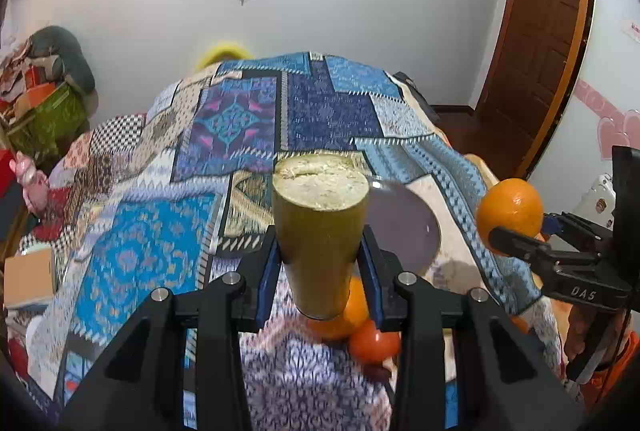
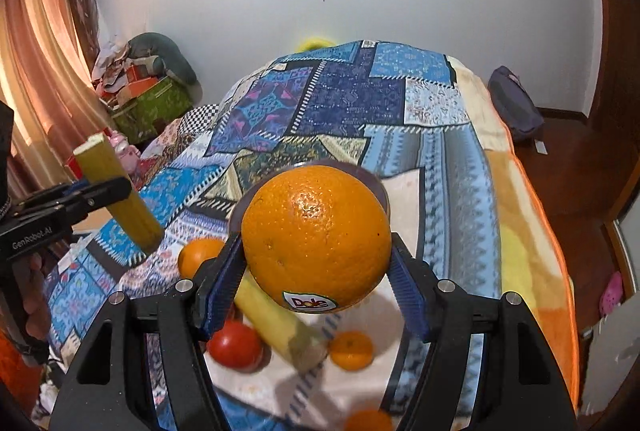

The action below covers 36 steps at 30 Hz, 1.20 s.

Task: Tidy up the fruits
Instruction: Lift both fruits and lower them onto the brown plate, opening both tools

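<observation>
My left gripper (image 1: 320, 251) is shut on a yellow-green sugarcane piece (image 1: 318, 231), held above the bed; it also shows in the right wrist view (image 2: 116, 191). My right gripper (image 2: 316, 251) is shut on a large orange (image 2: 316, 235) with a Dole sticker; it also shows in the left wrist view (image 1: 510, 211). A dark plate (image 1: 404, 227) lies on the bed behind both, partly hidden (image 2: 382, 187). Below lie a second sugarcane piece (image 2: 280, 327), a tomato (image 2: 236, 345), an orange (image 2: 198, 255) and a small orange (image 2: 352, 349).
The patchwork bedspread (image 1: 240, 135) covers the bed. Boxes and clutter (image 2: 148, 99) stand at the left by the curtain. A door (image 1: 548, 31) is at the right. A dark bag (image 2: 514, 103) lies on the floor at the right.
</observation>
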{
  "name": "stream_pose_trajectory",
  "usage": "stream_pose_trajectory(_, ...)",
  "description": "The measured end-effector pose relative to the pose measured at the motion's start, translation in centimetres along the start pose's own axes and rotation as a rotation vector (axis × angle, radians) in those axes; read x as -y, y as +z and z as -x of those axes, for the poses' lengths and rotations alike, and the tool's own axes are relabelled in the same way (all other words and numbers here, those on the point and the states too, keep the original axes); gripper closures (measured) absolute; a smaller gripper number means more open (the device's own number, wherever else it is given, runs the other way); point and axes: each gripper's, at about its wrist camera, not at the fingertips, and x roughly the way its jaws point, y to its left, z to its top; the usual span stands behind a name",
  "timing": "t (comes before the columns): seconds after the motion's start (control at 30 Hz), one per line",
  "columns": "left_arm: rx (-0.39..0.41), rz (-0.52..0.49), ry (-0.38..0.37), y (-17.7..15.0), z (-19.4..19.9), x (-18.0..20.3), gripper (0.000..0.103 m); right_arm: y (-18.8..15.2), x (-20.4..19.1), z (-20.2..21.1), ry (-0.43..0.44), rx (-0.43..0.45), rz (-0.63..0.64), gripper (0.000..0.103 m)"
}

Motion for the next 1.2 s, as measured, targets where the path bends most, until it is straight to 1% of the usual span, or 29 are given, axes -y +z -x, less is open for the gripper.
stream_pose_trajectory(0.2,-0.004,-0.001,-0.011,2.4,-2.9,0.5,0.066,1.9,0.3,-2.1,-0.015,-0.010,0.025,0.037)
stream_pose_trajectory(0.37,-0.033,0.007,-0.021,3.3,-6.0,0.7,0.066,3.0,0.7,-4.5,-0.024,-0.042,0.036,0.037)
stream_pose_trajectory(0.57,-0.085,0.002,-0.010,4.1,-10.5,0.8,0.066,3.7,1.0,-8.0,-0.036,-0.101,0.068,0.037)
stream_pose_trajectory(0.83,-0.150,-0.018,0.007,4.6,-15.9,0.8,0.066,4.4,1.6,-12.4,-0.036,-0.200,0.101,0.037)
stream_pose_trajectory(1.03,-0.180,-0.039,0.002,4.9,-18.3,1.1,0.066,4.7,1.7,-14.9,-0.029,-0.268,0.137,0.037)
stream_pose_trajectory(1.2,-0.203,-0.039,-0.012,4.8,-19.4,1.0,0.066,4.2,1.6,-16.3,-0.039,-0.309,0.169,0.037)
